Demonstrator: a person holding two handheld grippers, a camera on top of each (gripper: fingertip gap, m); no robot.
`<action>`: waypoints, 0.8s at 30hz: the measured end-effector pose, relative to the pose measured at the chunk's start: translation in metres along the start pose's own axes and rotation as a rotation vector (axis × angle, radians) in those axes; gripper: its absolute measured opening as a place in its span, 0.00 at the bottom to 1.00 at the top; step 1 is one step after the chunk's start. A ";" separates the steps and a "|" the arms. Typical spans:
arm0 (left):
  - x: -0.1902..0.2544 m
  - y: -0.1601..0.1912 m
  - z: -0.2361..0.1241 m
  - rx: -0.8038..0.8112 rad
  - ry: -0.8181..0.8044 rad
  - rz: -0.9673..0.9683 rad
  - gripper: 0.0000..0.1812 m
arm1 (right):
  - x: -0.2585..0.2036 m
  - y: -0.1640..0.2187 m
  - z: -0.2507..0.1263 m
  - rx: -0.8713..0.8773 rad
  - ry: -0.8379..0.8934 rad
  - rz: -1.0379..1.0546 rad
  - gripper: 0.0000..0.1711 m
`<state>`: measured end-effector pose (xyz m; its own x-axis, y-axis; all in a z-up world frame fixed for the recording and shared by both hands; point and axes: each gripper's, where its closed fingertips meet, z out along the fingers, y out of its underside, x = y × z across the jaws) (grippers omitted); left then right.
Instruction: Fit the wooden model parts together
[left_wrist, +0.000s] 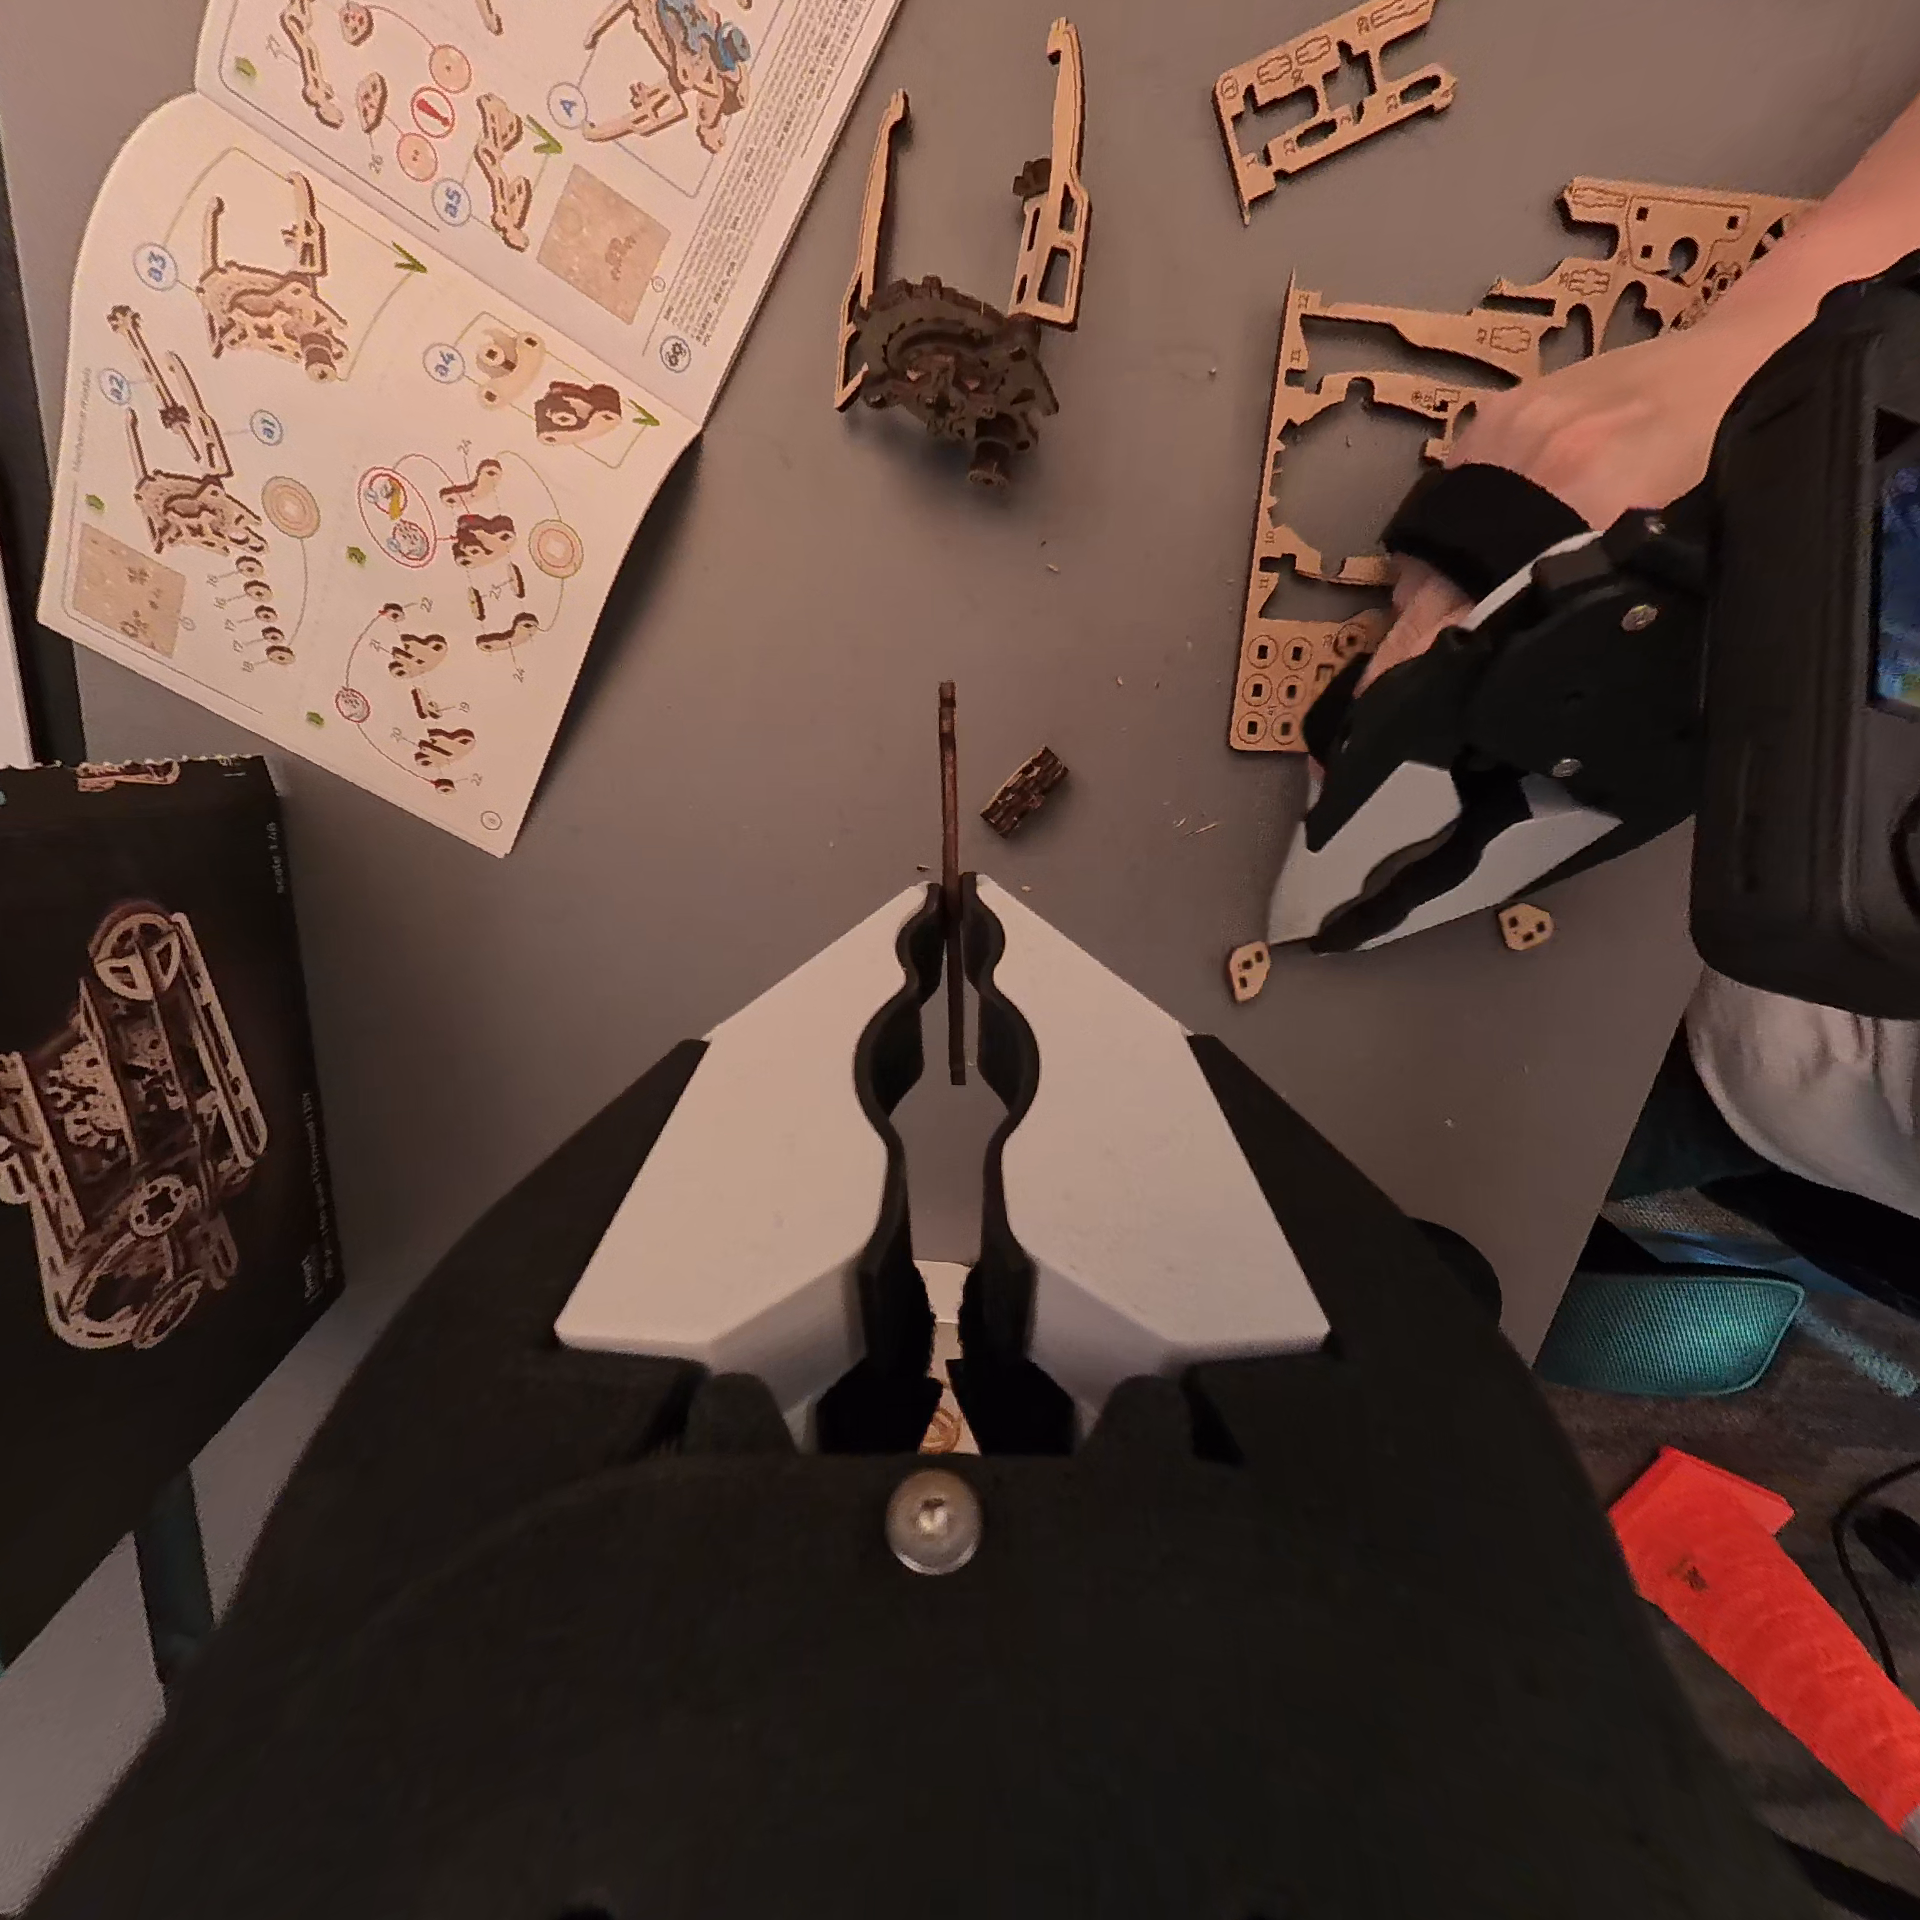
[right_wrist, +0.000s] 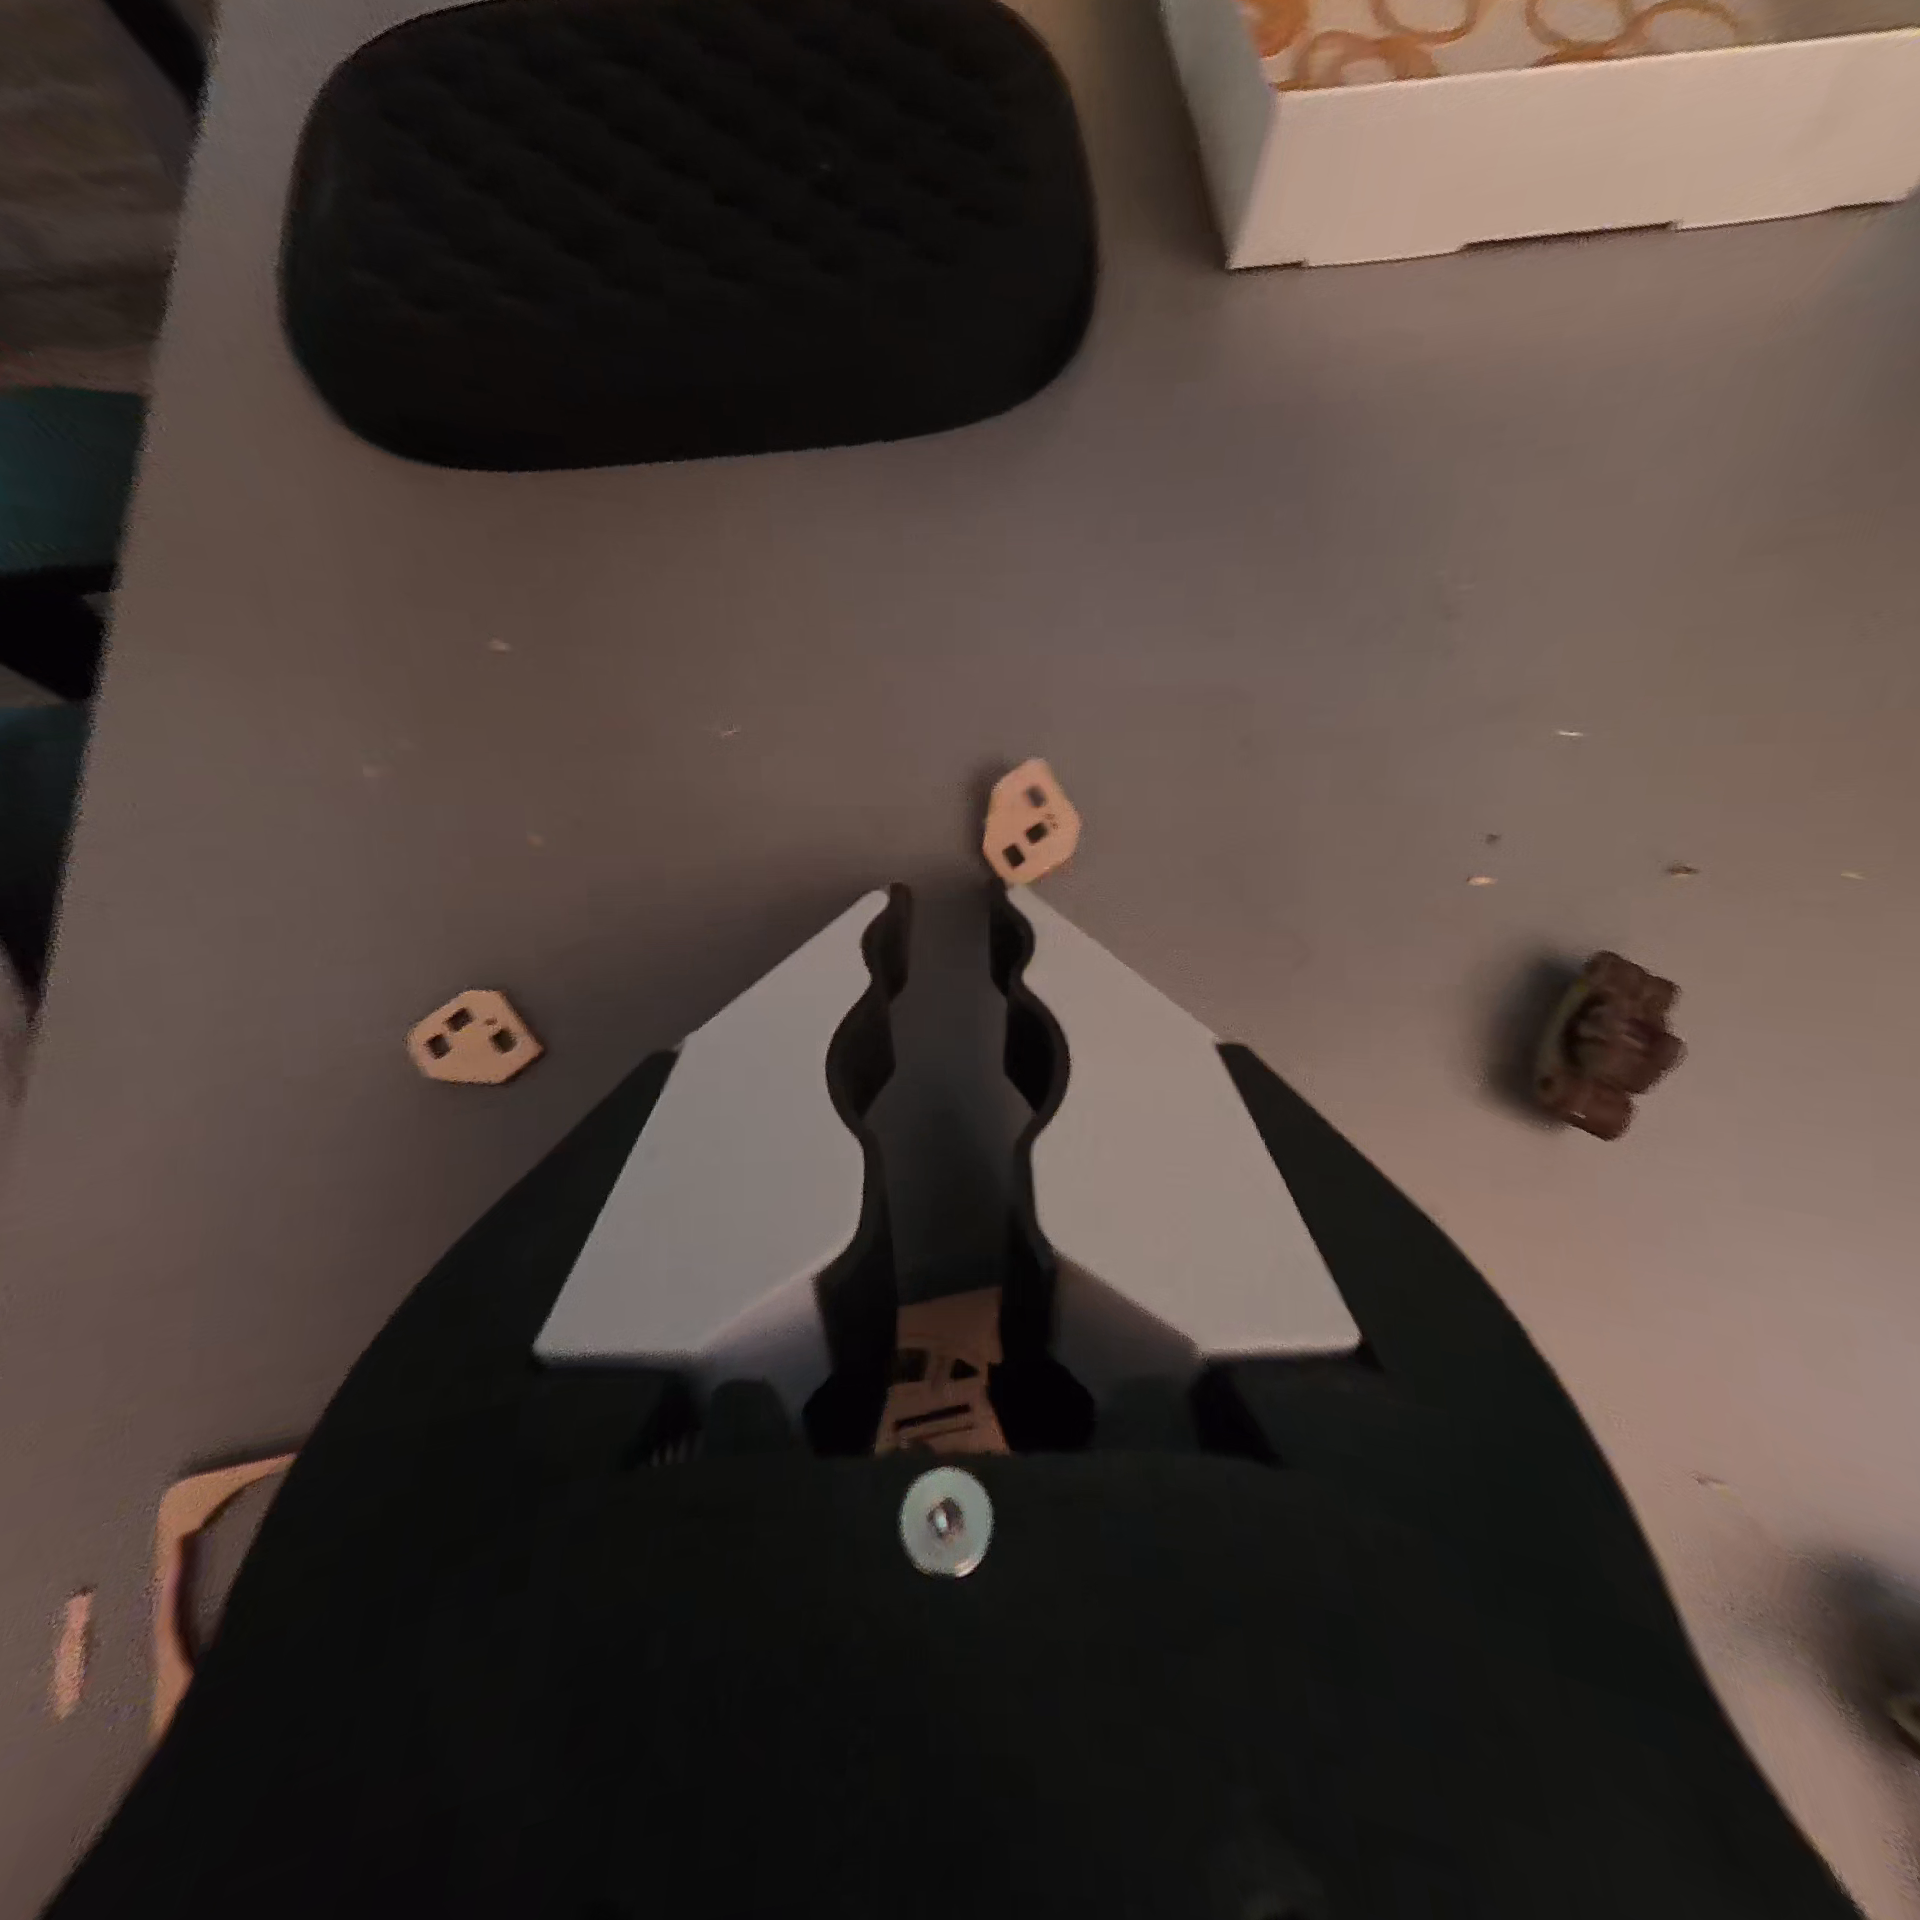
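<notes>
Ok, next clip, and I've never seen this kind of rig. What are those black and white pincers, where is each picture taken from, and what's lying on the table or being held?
There is no robot here. A person holds a two-finger gripper in each hand, and a camera on each looks forward along its fingers.

The left wrist view shows the left gripper shut on a thin dark wooden strip, seen edge-on. Farther right in that view is the right gripper, held by the person's hand.

The right wrist view shows that right gripper slightly open and holding nothing, just above the grey table.

On the table lie an open instruction booklet, a half-built model, punched-out wooden sheets, a small dark wooden block and two small tan plates.
</notes>
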<state>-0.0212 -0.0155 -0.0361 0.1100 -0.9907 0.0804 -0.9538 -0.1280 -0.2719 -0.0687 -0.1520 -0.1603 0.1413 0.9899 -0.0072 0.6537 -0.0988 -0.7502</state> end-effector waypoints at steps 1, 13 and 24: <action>0.000 0.002 0.001 -0.001 0.000 -0.004 0.00 | -0.004 0.000 0.000 -0.001 -0.013 0.000 0.07; 0.003 0.019 0.004 -0.016 0.005 -0.026 0.00 | 0.013 -0.003 0.002 0.018 0.085 0.068 0.13; 0.006 0.017 0.004 -0.021 0.010 -0.007 0.00 | 0.024 -0.005 0.000 0.038 0.127 0.102 0.13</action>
<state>-0.0354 -0.0239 -0.0435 0.1143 -0.9891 0.0923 -0.9585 -0.1343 -0.2513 -0.0683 -0.1273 -0.1563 0.2998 0.9540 -0.0025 0.6029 -0.1915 -0.7745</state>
